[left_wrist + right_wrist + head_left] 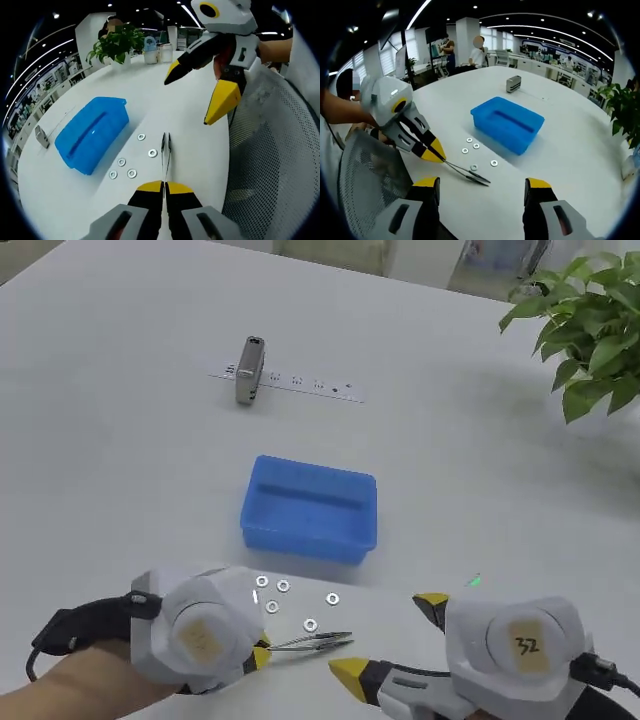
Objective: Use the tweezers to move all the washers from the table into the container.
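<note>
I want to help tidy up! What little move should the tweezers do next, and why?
Probably nudge the left gripper so the tweezers' tips straddle the nearest washer: it lies just beside them, five washers lie on the table, and the blue container looks empty.

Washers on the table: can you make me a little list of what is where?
washers: five, loose on the white table, in front of the container
container: blue, no washers seen inside
tweezers: gripped by the left hand-held gripper, tips near the washers
right hand-held gripper: open, holding nothing
</note>
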A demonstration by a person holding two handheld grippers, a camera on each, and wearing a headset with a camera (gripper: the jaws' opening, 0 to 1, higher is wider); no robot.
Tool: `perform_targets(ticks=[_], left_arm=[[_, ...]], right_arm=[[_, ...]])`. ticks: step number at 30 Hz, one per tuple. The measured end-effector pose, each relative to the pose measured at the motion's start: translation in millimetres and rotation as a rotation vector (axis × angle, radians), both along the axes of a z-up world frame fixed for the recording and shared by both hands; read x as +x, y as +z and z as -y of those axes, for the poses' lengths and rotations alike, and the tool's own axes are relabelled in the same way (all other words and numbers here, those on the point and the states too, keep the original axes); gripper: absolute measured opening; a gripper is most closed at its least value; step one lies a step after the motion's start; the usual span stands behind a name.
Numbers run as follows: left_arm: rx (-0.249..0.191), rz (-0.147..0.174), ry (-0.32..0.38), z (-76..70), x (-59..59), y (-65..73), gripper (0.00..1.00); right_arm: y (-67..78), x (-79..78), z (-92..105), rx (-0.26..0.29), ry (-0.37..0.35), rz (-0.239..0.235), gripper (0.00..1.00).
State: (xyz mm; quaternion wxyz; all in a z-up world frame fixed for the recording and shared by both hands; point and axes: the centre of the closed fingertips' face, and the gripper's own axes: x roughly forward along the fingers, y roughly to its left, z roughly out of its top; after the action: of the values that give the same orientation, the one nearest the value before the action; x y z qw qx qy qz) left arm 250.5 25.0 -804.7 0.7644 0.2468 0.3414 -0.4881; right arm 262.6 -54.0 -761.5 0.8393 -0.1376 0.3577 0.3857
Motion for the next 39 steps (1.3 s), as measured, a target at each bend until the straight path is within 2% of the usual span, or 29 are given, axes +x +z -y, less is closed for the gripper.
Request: perform_targets(ticks=[2,4,7,12,17,20,24,27,32,36,39], left_arm=[[-0.007,-0.012,0.013,0.2,-1.0,6.2,0.00],[-0.039,-0.027,0.033,2.9,-2.0,15.4,0.00],[-0.074,-0.019,0.051,5.5,-1.8,30.1,0.00],[-0.111,-0.024,0.078,9.6,-1.6,44.2,0.00],[-0.139,0.003,0.095,12.7,-0.2,58.0,0.00],[-0.169,0.007,0.123,12.3,1.9,65.4,0.00],[-0.209,0.012,0.168,9.0,2.8,74.4,0.00],[-0.238,0.029,0.196,5.6,3.6,83.9,0.00],[-0.265,0.043,0.212,-0.1,4.4,95.5,0.00],[-0.281,0.048,0.215,-2.2,5.4,103.8,0.00],[-0.286,0.071,0.208,-3.0,7.7,108.6,0.00]], right_arm=[[-4.5,-4.0,-1.8,0.001,0.013,-0.014,0.63],[-10.7,-9.1,-3.1,-0.009,0.032,-0.032,0.60],[-16.6,-13.1,-4.5,-0.016,0.050,-0.046,0.56],[-24.3,-17.3,-10.6,-0.015,0.078,-0.076,0.49],[-32.1,-16.7,-20.7,-0.023,0.109,-0.099,0.44],[-34.3,-15.2,-27.6,-0.022,0.122,-0.105,0.41],[-35.0,-12.3,-37.7,-0.015,0.141,-0.105,0.36],[-35.1,-10.2,-45.1,-0.004,0.149,-0.109,0.32],[-32.1,-7.2,-54.4,-0.001,0.163,-0.098,0.31],[-25.1,-0.2,-63.2,0.028,0.160,-0.085,0.28],[-21.9,3.0,-68.8,0.046,0.161,-0.082,0.28]])
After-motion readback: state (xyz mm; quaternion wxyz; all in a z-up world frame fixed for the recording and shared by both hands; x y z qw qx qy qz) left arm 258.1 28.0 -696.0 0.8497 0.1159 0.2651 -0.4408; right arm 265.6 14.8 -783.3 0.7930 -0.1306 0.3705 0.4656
